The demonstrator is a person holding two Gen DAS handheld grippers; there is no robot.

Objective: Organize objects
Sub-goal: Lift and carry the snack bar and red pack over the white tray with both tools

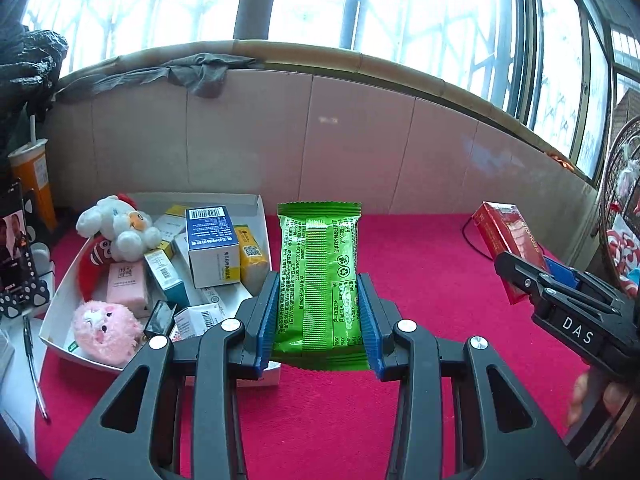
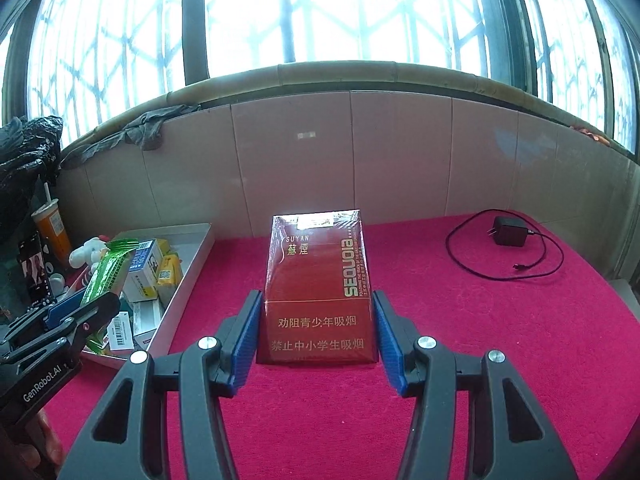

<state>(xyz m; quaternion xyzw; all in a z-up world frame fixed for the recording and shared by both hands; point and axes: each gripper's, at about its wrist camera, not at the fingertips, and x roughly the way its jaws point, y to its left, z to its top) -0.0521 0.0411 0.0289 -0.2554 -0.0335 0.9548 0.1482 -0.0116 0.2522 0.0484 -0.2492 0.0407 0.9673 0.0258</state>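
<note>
My left gripper [image 1: 318,316] is shut on a green snack packet [image 1: 320,280], held above the red cloth just right of a white tray [image 1: 260,208]. The tray holds medicine boxes and plush toys, among them a blue and white box [image 1: 212,244] and a pink plush [image 1: 106,326]. My right gripper [image 2: 316,328] is shut on a red cigarette pack [image 2: 318,284], held upright over the cloth. The pack also shows in the left wrist view [image 1: 506,244], and the green packet shows in the right wrist view [image 2: 110,274] over the tray [image 2: 196,268].
A black charger with its cable [image 2: 508,232] lies on the red cloth [image 2: 480,340] at the far right. An orange cup [image 1: 34,180] and a phone on a stand [image 1: 16,240] are left of the tray. A tiled wall [image 1: 360,140] runs behind.
</note>
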